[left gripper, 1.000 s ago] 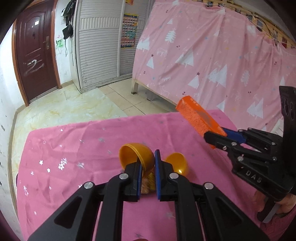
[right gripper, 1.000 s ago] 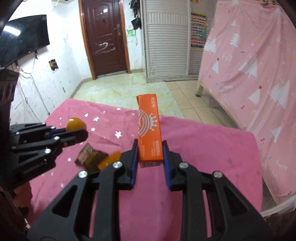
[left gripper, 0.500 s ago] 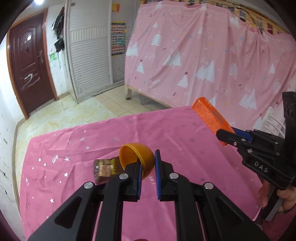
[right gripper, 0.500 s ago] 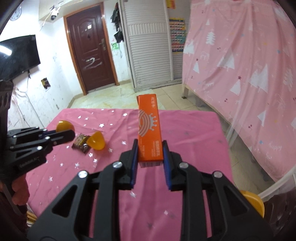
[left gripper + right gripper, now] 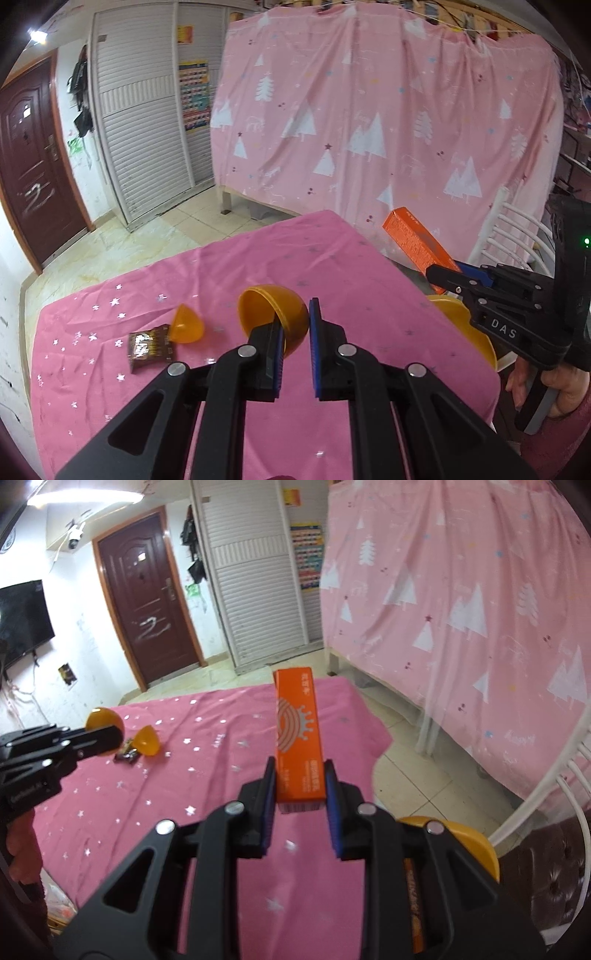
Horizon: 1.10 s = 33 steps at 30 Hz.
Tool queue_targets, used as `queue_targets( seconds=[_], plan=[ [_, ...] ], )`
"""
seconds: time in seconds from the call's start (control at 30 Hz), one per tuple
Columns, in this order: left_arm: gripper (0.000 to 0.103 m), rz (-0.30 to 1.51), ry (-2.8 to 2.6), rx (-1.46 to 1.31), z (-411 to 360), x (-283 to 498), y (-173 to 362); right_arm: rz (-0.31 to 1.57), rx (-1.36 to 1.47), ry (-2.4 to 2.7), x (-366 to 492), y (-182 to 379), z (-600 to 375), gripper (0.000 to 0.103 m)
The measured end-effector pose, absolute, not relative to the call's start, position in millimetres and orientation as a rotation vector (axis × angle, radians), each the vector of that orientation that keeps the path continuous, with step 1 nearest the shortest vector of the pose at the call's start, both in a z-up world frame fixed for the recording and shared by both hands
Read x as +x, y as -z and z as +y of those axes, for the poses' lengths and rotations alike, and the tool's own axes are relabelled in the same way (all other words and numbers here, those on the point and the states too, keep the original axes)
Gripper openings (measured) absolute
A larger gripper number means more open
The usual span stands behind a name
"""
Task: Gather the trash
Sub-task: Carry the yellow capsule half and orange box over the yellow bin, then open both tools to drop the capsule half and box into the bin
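right wrist view showed the orange box (image 5: 298, 738) pinched lengthwise in the right tool (image 5: 298, 808), held above the desk (image 5: 207, 775) edge near the yellow bin (image 5: 469, 843), likely for dropping. the left tool (image 5: 295, 343) clamped a capsule half (image 5: 273, 310); another half (image 5: 188, 325) and a wrapper (image 5: 149, 345) lay behind.

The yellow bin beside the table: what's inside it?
The yellow bin sits mostly behind the right gripper. Something orange with printing shows inside; the rest is hidden by the gripper.
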State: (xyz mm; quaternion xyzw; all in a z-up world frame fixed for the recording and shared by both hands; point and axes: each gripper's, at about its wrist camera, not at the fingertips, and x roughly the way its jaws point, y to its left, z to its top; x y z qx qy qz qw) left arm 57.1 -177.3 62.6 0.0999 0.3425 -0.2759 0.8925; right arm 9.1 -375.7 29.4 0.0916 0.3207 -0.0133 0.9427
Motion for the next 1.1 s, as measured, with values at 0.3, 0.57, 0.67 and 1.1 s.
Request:
queue_targets(
  seconds=[0.3,0.57,0.67,1.1],
  plan=[
    [0.006,0.716,0.662,0.240,-222.7,32.7,-58.6,0.644,0.239,0.106,-24.1,-16.9,-423.3,0.023],
    [0.006,0.725,0.721,0.290,-268.4,13.6,-53.9,0.656,0.274,0.158,-46.8,-0.9,-460.6,0.023],
    [0.006,0.733,0.742,0.304,-282.4,8.1,-51.1,0.674,0.260,0.163,-51.0,5.3,-467.8,0.023],
    [0.006,0.775,0.825,0.352,-345.2,-6.8,-38.9,0.770,0.277,0.173,-54.6,36.4,-500.3,0.024]
  ],
)
